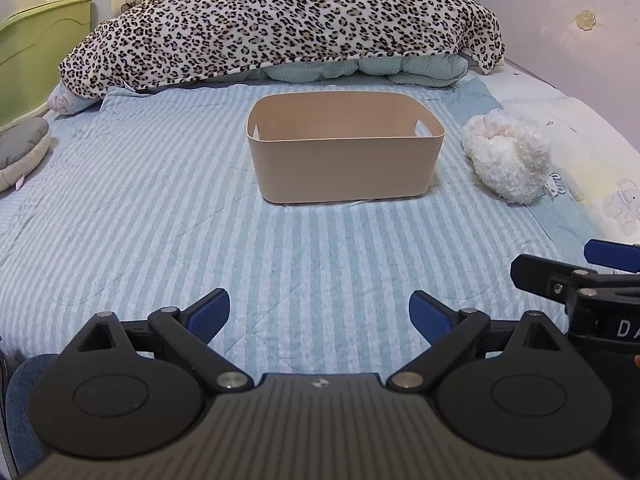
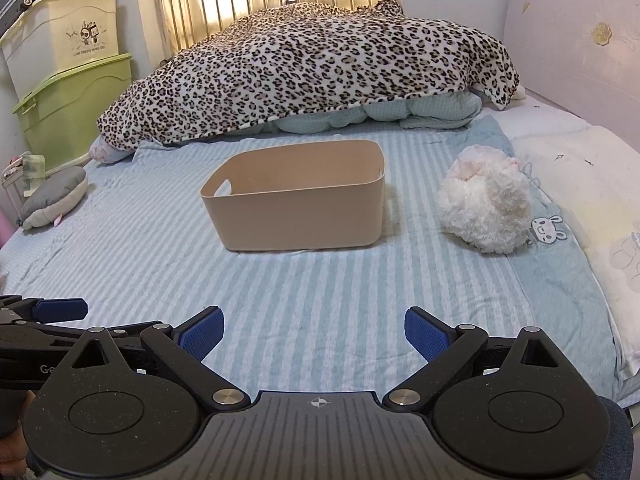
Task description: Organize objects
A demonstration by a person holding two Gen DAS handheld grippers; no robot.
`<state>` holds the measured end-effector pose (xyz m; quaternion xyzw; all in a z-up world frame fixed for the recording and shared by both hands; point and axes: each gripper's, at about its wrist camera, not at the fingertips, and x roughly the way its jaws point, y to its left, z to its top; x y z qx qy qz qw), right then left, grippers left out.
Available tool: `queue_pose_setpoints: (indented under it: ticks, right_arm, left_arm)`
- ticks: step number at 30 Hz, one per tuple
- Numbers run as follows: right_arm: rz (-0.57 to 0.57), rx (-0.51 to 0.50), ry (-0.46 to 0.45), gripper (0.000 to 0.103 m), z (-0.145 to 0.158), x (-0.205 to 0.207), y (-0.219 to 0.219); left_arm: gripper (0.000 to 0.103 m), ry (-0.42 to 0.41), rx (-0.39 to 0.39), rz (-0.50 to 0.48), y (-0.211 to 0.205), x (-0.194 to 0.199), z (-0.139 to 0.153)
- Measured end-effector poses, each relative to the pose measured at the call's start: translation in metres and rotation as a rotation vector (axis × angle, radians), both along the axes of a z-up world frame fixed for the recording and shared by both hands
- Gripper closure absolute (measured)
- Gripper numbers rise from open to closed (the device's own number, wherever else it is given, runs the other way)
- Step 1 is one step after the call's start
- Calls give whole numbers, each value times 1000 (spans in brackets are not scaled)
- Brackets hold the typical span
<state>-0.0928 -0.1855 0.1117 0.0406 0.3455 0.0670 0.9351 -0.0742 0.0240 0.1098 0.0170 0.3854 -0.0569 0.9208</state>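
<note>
A beige plastic bin (image 1: 344,160) with handle cut-outs stands on the striped blue bedsheet; it also shows in the right wrist view (image 2: 296,208), and what I can see of its inside holds nothing. A fluffy white plush toy (image 1: 506,156) lies to the right of it, also seen in the right wrist view (image 2: 486,204). A grey plush toy (image 1: 20,152) lies at the bed's left edge, also in the right wrist view (image 2: 54,196). My left gripper (image 1: 320,316) is open and empty, well short of the bin. My right gripper (image 2: 314,334) is open and empty, beside the left one.
A leopard-print blanket (image 1: 280,28) over a pale green duvet fills the far half of the bed. Green and white storage boxes (image 2: 68,92) stand at the left. A pink headboard (image 2: 580,48) and a white pillow (image 2: 576,184) are on the right.
</note>
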Motion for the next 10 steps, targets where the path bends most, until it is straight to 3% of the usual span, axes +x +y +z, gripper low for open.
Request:
queue_pose_setpoints:
  ticks: [10]
  right_arm:
    - [0, 5, 15, 3, -6, 7, 0]
  left_arm:
    - [4, 9, -11, -10, -4, 7, -4]
